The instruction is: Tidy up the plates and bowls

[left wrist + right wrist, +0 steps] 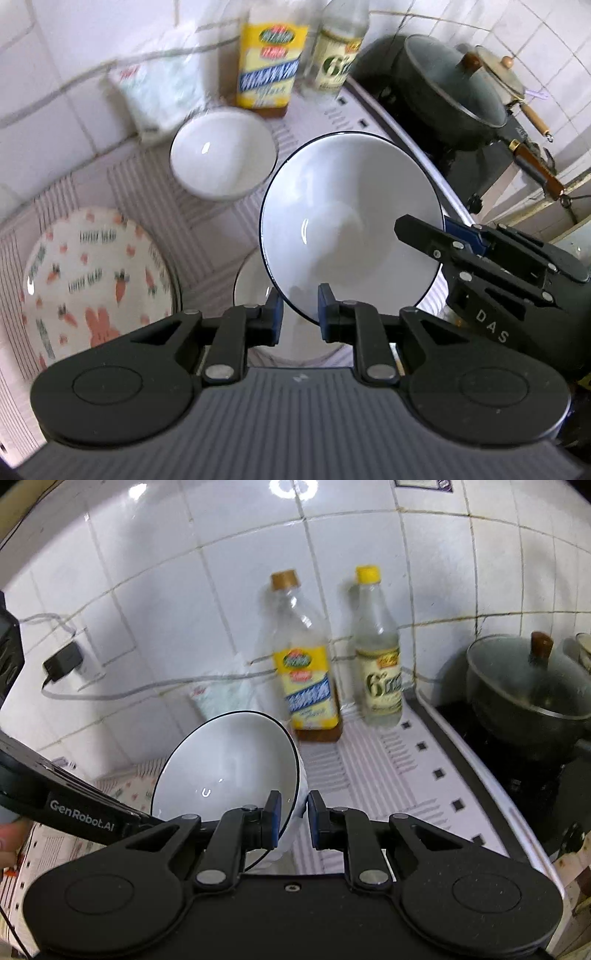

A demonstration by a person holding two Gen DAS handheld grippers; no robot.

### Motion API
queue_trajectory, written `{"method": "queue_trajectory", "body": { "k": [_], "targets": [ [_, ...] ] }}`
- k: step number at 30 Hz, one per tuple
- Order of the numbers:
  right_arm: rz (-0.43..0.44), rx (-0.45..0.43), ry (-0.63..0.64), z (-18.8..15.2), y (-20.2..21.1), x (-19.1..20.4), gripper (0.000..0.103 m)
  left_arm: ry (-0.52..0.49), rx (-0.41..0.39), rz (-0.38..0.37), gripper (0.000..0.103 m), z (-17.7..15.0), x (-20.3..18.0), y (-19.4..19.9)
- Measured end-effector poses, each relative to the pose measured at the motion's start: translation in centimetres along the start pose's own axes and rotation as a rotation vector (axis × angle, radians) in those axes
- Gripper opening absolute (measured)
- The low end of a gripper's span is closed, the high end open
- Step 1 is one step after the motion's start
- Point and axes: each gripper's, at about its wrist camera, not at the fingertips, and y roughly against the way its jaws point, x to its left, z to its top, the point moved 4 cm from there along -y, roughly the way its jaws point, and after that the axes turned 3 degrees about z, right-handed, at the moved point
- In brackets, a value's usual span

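A large white bowl with a dark rim (351,221) is held tilted above the counter. My right gripper (294,819) is shut on its rim; the bowl fills the lower left of the right wrist view (225,768). The right gripper also shows in the left wrist view (443,240), clamped on the bowl's right edge. My left gripper (300,314) has its jaws either side of the bowl's near rim with a gap showing. A smaller white bowl (223,155) sits behind. Another bowl (251,288) lies partly hidden under the held one. A carrot-and-rabbit plate (96,288) lies at the left.
Two bottles (306,686) (380,672) and a bag (159,92) stand against the tiled wall. A dark lidded pot (454,92) sits on the stove at the right. A striped mat (369,775) covers the counter. A plug and cable (62,664) hang on the wall.
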Motion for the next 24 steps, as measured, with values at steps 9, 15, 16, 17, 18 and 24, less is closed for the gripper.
{"method": "queue_trajectory", "body": {
  "k": [9,15,16,17,18,24],
  "targets": [
    [0.030,0.082,0.065,-2.1,-1.7,0.3,0.019,0.088,0.056,-0.005,0.017,-2.2,1.4,-2.1],
    [0.026,0.142,0.146,-3.4,-3.5,1.2,0.019,0.138,0.129,0.016,0.017,-3.1,2.3,-4.3],
    [0.018,0.152,0.166,-3.6,-3.8,1.4,0.019,0.144,0.141,0.016,0.018,-3.2,2.5,-4.6],
    [0.012,0.160,0.185,-3.8,-4.0,1.4,0.019,0.149,0.152,0.014,0.018,-3.3,2.6,-5.0],
    [0.007,0.165,0.201,-3.8,-4.3,1.5,0.019,0.154,0.159,0.013,0.018,-3.3,2.6,-5.2],
    [-0.022,0.174,0.282,-4.3,-4.6,2.0,0.018,0.163,0.201,0.000,0.021,-3.4,2.6,-6.1]
  ]
}}
